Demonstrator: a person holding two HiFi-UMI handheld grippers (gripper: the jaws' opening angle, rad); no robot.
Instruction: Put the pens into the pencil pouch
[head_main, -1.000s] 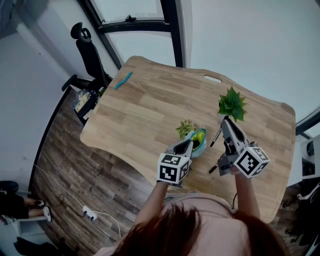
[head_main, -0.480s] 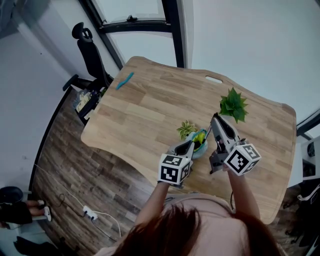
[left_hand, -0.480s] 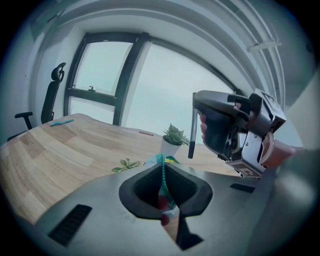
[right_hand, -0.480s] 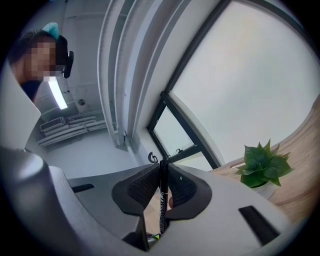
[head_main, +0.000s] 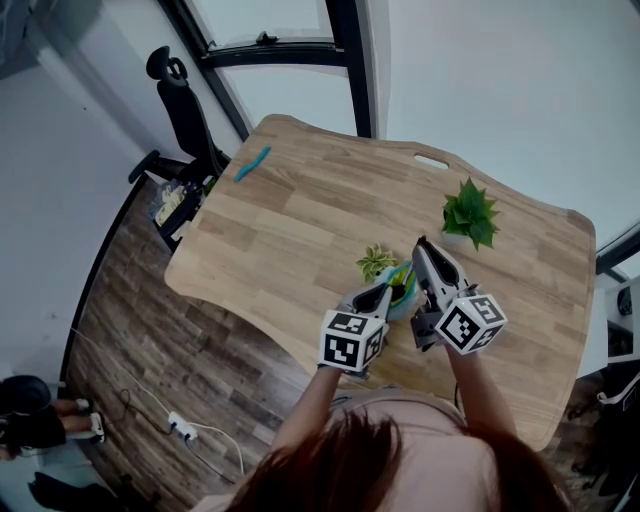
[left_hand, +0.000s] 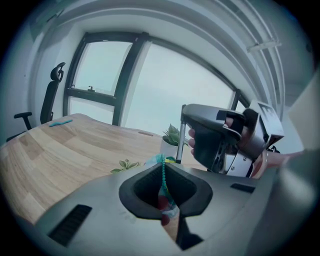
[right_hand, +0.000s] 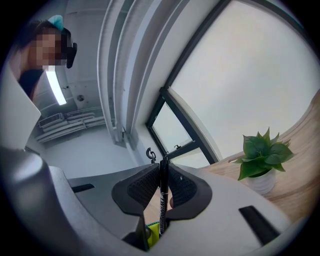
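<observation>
Two tools meet near the front edge of the wooden bench (head_main: 300, 215), each carried in one of the person's hands. The left tool (left_hand: 163, 192) has its jaws drawn almost together, and they pinch the teal zip edge of the pencil pouch (head_main: 400, 290) between the pads. In the left gripper view, the pouch fabric and its beaded zip line rise straight up out of the narrow gap. The pouch sits on the bench between the two tools, just beside a small plant (head_main: 375, 262) with pale leaves. Something yellow shows at the pouch's mouth.

The right tool (right_hand: 161, 187) is clamped on a black pen (right_hand: 162, 200) with white print along its barrel. The pen stands upright between the ribbed pads, with its lower end pointing down toward a yellow-green patch below the jaws. In the left gripper view, the pen runs down from the tip of the right tool to a spot just behind the pouch's raised edge. I cannot tell whether its end is already inside the opening.

A larger potted plant (head_main: 470, 212) stands further back on the bench, to the right of both tools. A slim teal object (head_main: 250, 162) lies well apart near the far left corner. An office chair (head_main: 185, 110) stands off that corner, in front of a dark-framed window (left_hand: 105, 85).
</observation>
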